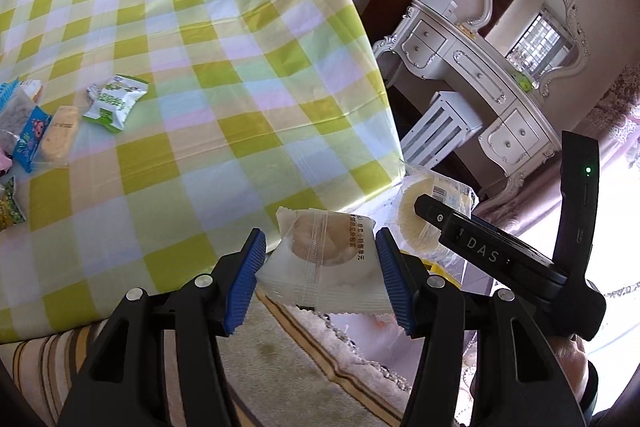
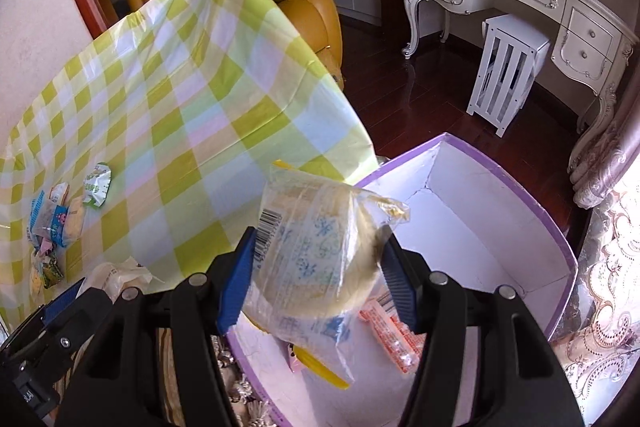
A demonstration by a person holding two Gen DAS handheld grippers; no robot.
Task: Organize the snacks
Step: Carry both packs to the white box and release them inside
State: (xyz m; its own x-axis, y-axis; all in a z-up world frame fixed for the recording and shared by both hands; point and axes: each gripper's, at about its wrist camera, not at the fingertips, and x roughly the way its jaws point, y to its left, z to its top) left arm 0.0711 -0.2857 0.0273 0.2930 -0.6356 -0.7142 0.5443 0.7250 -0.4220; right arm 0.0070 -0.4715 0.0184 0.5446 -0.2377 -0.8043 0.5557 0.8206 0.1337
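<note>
Snacks ride clamped in both our tools, the left gripper (image 1: pixel 320 279) pinching a white pastry packet (image 1: pixel 324 259) off the table (image 1: pixel 224 75) edge, the right gripper (image 2: pixel 316 275) gripping a clear-wrapped cake (image 2: pixel 316 255) over the purple-rimmed box (image 2: pixel 492 227), presumably for dropping in.

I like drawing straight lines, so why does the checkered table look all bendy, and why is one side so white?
Left wrist view: the fisheye lens bows the checkered tablecloth and rounds the picture's dark corners; daylight washes out the right edge. Right wrist view: the same curving bends the purple-rimmed box; glare whitens the curtain, yet the held snack stays sharp.
</note>
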